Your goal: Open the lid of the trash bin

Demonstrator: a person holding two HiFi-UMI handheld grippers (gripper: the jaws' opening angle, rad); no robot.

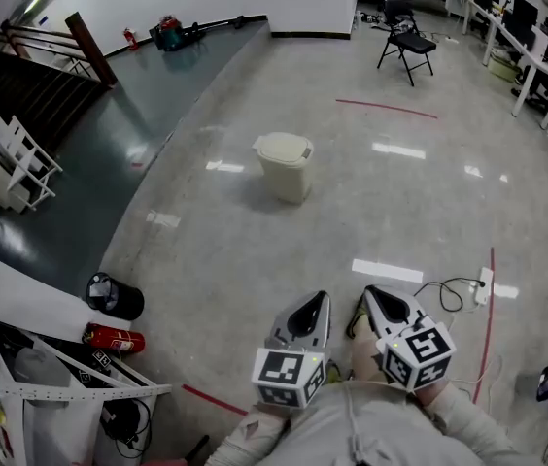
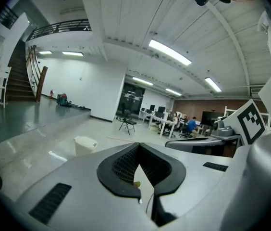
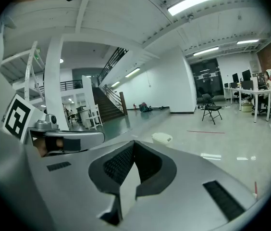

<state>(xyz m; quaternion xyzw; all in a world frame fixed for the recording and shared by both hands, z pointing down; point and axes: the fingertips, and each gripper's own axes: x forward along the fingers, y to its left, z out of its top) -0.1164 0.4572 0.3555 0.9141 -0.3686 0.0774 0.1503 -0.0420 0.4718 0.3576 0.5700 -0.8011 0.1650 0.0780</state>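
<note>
The cream trash bin (image 1: 284, 166) stands alone on the shiny floor, a good way ahead of me, with its lid down. It shows small in the left gripper view (image 2: 84, 145) and in the right gripper view (image 3: 162, 138). My left gripper (image 1: 317, 300) and right gripper (image 1: 370, 293) are held side by side low in the head view, close to my body and far short of the bin. Both point toward it. Each has its jaws together with nothing between them, as seen on the left gripper (image 2: 138, 144) and the right gripper (image 3: 134, 142).
A dark raised floor section (image 1: 89, 153) and stairs lie to the left. A black bucket (image 1: 114, 297) and a red fire extinguisher (image 1: 114, 338) sit near my left. A power strip with cable (image 1: 483, 282) lies at right. A folding chair (image 1: 407, 42) and desks stand far back.
</note>
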